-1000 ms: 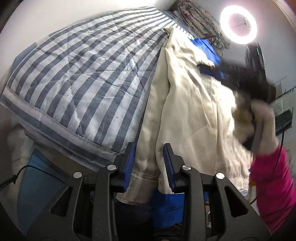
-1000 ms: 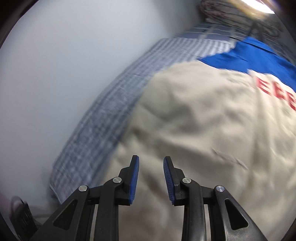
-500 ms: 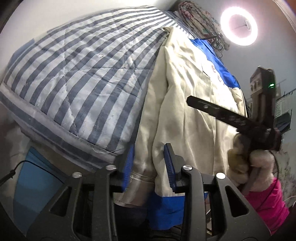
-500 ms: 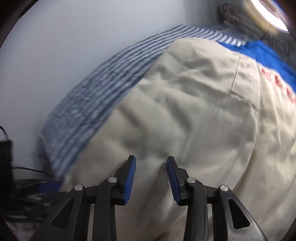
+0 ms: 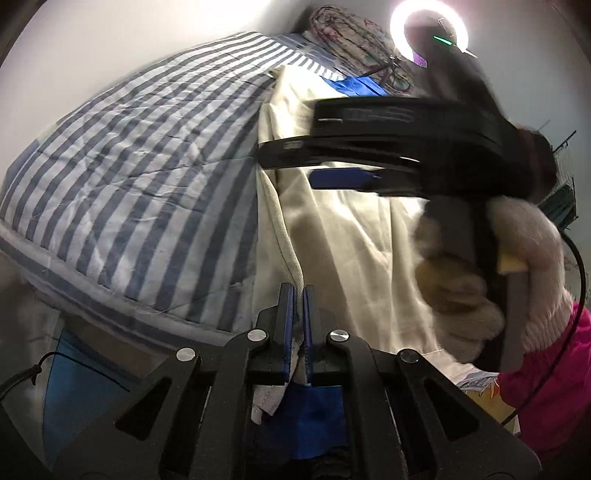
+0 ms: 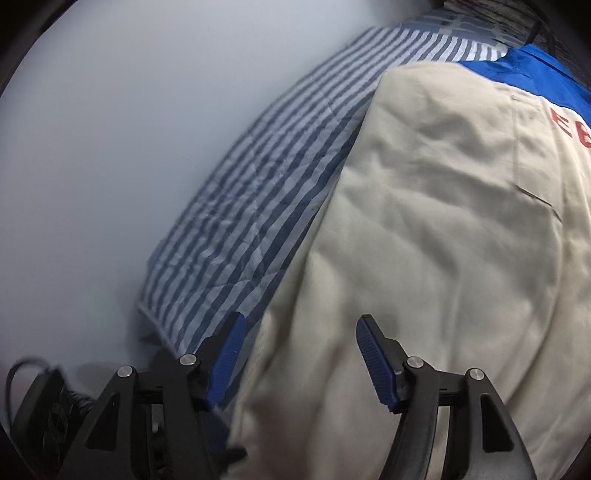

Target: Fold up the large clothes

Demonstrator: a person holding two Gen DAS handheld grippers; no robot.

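A large cream jacket [image 5: 351, 240] with blue trim and red letters [image 6: 424, 221] lies along the right side of a striped bed. My left gripper [image 5: 298, 321] is shut on the jacket's near hem, cream cloth pinched between its blue pads. My right gripper [image 6: 301, 321] hovers over the jacket's left edge. Its jaws are opening, cloth lies below the gap and the pads press on nothing. In the left wrist view a hand in a fuzzy glove [image 5: 480, 258] holds that gripper low above the jacket, blurred.
A blue-and-white striped quilt [image 5: 129, 166] [image 6: 266, 184] covers the bed, against a pale wall. At the head end are a floral bundle [image 5: 351, 37] and a ring light [image 5: 428, 33]. A black box with a cable [image 6: 40, 406] sits beside the bed's near corner.
The left jaws closed onto the jacket's hem and lifted slightly. The right jaws spread wider while that gripper swept across the jacket toward its left edge.
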